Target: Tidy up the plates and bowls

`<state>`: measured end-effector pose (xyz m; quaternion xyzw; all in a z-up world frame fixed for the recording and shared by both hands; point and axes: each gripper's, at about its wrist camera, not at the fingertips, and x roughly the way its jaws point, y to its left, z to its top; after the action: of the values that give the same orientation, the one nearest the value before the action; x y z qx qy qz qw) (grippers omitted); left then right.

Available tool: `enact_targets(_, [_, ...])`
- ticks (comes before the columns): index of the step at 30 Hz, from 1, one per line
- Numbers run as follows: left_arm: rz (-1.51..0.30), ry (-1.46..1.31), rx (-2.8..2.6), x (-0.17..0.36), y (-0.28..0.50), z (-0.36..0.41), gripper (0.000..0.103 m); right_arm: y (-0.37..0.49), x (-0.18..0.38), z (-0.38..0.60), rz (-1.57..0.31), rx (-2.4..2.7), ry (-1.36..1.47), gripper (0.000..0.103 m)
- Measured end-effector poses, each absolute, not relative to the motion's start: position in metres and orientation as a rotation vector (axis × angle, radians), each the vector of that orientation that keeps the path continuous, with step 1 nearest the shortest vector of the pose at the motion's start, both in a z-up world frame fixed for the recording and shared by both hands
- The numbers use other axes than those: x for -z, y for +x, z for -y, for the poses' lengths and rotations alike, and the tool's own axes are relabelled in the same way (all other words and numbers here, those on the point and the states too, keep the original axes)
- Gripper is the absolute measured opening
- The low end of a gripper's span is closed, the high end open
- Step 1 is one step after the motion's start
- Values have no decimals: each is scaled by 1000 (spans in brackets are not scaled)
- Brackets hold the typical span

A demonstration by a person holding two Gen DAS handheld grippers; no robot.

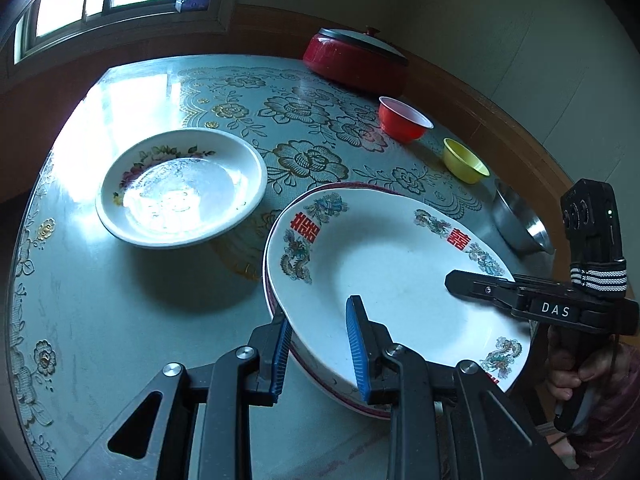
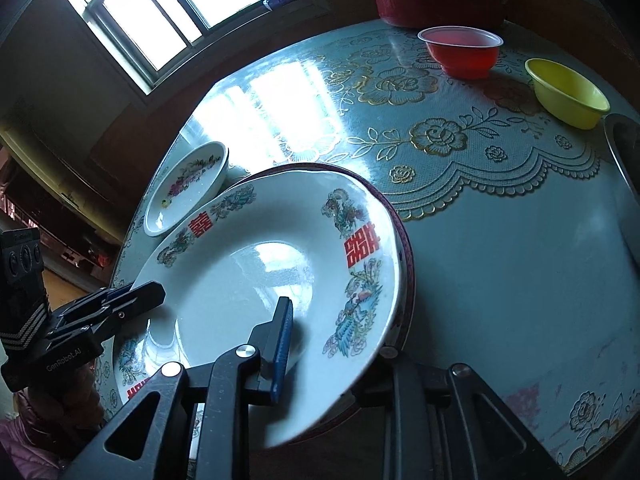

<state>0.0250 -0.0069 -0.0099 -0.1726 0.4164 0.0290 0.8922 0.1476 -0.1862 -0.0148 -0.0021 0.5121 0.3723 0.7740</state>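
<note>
Left gripper (image 1: 320,344): in the lower centre of my left view, its blue ribbed pads straddle the near rim of the dragon plate (image 1: 392,280) — clamped on it, as I read it.
Right gripper (image 2: 332,344): lower centre of my right view; one pad lies on the plate's face, the other is hidden beneath, so I judge it clamped on the opposite rim.
Dragon plate: glossy white ceramic, wide and shallow, with red characters; it tilts over a red-edged plate (image 1: 276,304) directly under it, seemingly being stacked — not yet settled flat.
Flower dish (image 1: 180,188): centre left, deeper, floral print, standing apart on the table (image 1: 100,320); still to be gathered.
Steel bowl (image 1: 520,224): right edge, smooth metal.
Yellow bowl (image 1: 466,160) and red bowl (image 1: 404,120): upper right, thin plastic, separate, unstacked.
Red pot (image 1: 356,56): top, lidded, against the wall.
Progress: early, I judge; the bowls remain unsorted.
</note>
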Motion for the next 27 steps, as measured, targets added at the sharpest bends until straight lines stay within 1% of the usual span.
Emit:
enact_targets(5, [-865,-330,-87,10,24,8,28,145,13,183,-1092,-777,-64,28])
enact_targets(10, [-873,-310,-94,9,23,11,28,147,10,188,-1091,-750,-93,28])
enact_targets(15, [-880,-293,-92,9,21,13,29,149,4,201,-1093,-743,-58,28])
enact_targets(18, [-894,-295,-125,11,22,10,28,147,0,203,-1085,-739,-57,28])
enact_targets(19, [-901,-287,-135,12,22,10,26,147,-1,203,-1076,-731,-64,28])
enact_targets(24, [-888,-246,-111,10,23,18,26,145,-19,206,-1013,-745,-45,29])
enact_targets(27, [-878,-216,-110,7,25,25,26,151,-17,205,-1017,-705,-38,29])
